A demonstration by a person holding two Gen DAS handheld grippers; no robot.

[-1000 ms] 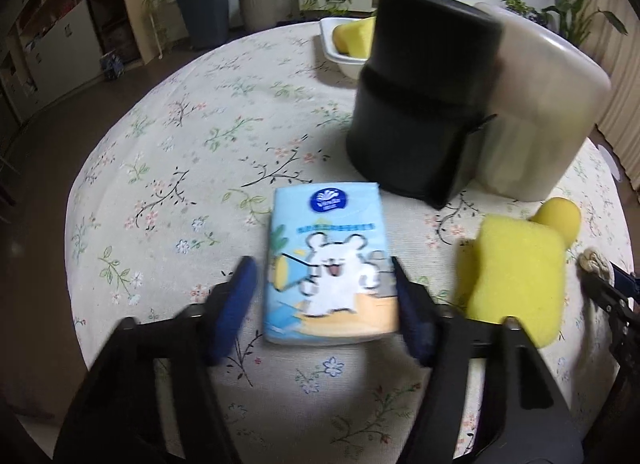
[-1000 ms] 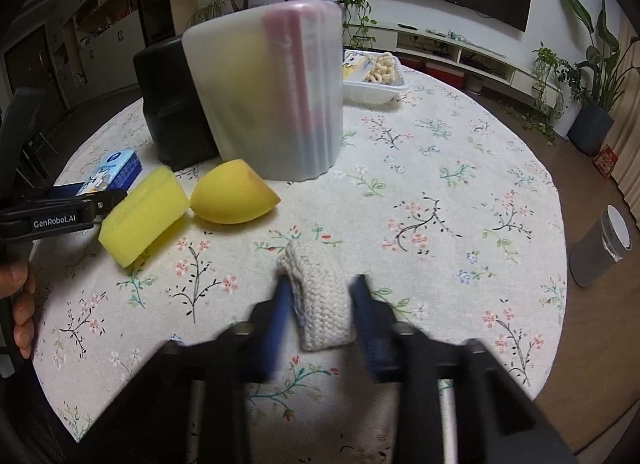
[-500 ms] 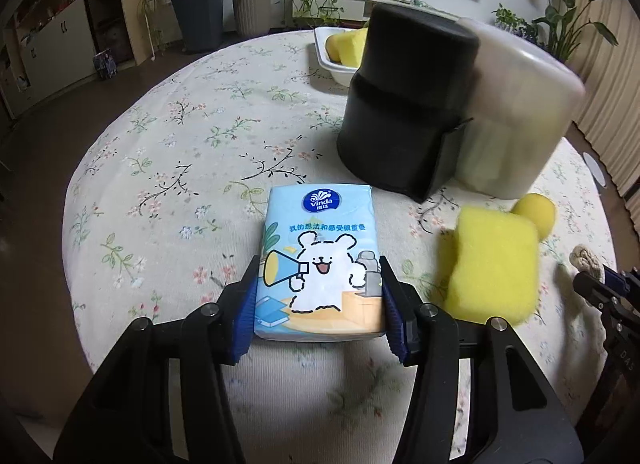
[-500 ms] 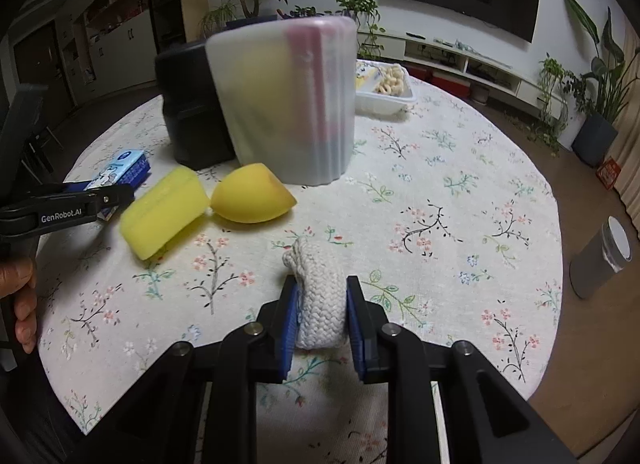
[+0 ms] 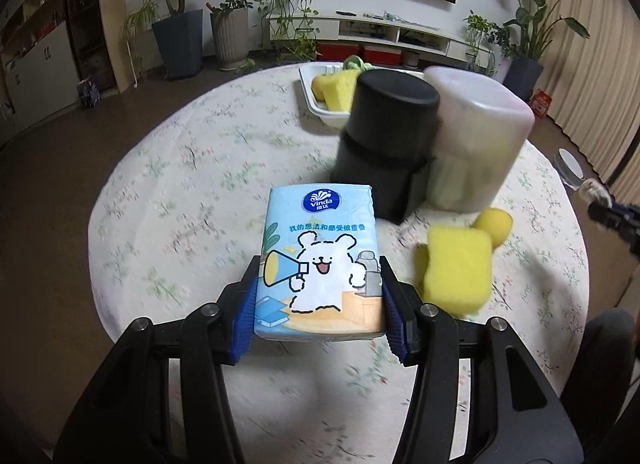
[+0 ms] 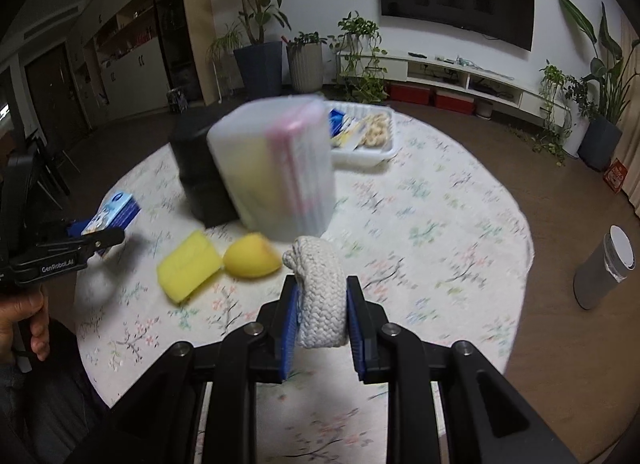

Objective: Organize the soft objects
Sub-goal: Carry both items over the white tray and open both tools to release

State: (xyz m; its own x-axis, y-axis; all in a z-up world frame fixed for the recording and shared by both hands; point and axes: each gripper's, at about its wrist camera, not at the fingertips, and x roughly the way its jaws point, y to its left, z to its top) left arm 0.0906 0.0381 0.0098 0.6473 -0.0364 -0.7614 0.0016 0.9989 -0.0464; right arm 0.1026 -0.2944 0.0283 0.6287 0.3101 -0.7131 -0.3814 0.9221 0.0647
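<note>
left tool (image 5: 318, 306): pinching tissue pack (image 5: 318, 260), lifted above desk (image 5: 180, 167). right tool (image 6: 322, 314): pinching knitted roll (image 6: 322, 296). ahead of it on desk: yellow sponge (image 6: 190, 271), yellow puff (image 6: 251, 262), bins (image 6: 276, 167).

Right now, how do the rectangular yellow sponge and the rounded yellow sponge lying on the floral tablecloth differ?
The rectangular yellow sponge is a flat slab with squared corners; the rounded yellow sponge is a teardrop-like lump tapering to one end. The slab is a paler lemon yellow, the lump a deeper golden yellow. The slab also looks the larger of the two. Both lie loose and side by side on the floral tablecloth, in neither tool.
</note>
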